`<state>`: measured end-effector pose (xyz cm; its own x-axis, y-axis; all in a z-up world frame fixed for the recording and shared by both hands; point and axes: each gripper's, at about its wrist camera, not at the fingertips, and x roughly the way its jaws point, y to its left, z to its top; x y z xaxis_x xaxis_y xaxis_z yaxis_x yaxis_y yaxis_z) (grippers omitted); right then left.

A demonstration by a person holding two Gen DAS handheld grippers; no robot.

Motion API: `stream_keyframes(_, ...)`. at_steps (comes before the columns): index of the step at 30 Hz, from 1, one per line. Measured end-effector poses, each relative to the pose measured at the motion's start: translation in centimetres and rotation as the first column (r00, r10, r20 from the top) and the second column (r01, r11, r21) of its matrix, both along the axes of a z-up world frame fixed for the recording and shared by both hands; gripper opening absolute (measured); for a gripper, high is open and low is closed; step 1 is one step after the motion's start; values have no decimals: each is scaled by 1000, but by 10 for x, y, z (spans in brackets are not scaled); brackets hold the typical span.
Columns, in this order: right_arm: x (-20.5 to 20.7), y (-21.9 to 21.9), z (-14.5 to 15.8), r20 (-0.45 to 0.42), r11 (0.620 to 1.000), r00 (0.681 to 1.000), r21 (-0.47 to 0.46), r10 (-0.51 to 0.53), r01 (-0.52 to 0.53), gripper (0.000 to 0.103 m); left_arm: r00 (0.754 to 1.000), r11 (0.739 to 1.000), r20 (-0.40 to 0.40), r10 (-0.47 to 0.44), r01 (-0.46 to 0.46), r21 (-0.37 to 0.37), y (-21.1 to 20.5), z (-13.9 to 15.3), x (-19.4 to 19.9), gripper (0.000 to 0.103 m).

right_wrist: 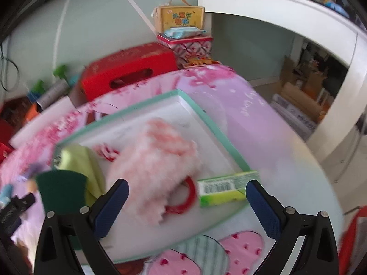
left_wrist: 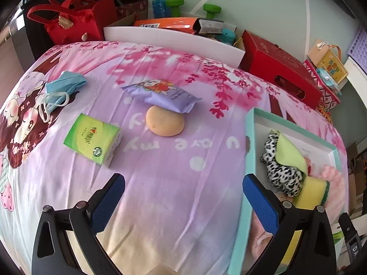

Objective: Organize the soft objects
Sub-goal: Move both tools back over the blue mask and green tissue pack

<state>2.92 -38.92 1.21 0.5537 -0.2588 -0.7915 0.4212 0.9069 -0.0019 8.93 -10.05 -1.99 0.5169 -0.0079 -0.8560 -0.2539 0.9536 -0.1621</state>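
Left gripper [left_wrist: 183, 192], jaws spread & empty, hangs over floral purple bench cloth [left_wrist: 160, 183] w/ green tissue pack [left_wrist: 93, 141] in front-left, teal-rimmed shallow tray [left_wrist: 248, 137] at right; right gripper [right_wrist: 187, 198], also spread, hovers over tray; next: probably reach and pinch pack.

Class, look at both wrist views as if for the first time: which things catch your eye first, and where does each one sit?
The pink and purple cartoon bedsheet fills the scene. At its centre a purple snack packet rests on a round tan bun, with a green tissue pack to their left. To the right, a teal-rimmed tray holds a leopard-print cloth and a fluffy pink item.
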Motion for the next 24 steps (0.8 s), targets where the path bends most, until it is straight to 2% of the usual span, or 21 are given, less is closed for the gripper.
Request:
stream_keyframes(6, 0, 9, -2, -16, 995, 999, 87, 42, -41, 103, 999, 998, -19, 34, -33, 52, 15, 0, -3, 102)
stream_keyframes(10, 0, 22, 7, -8, 997, 998, 45, 57, -57, 103, 998, 997, 6, 63, -63, 44, 28, 9, -9, 102)
stream_keyframes(17, 3, 59, 26, 32, 989, 989, 9, 144, -145, 103, 991, 992, 46, 124, -125, 29, 53, 26, -18, 102)
stream_keyframes(24, 6, 98, 37, 51, 977, 976, -22, 211, -211, 103, 986, 987, 55, 160, -161, 22, 74, 34, -24, 102)
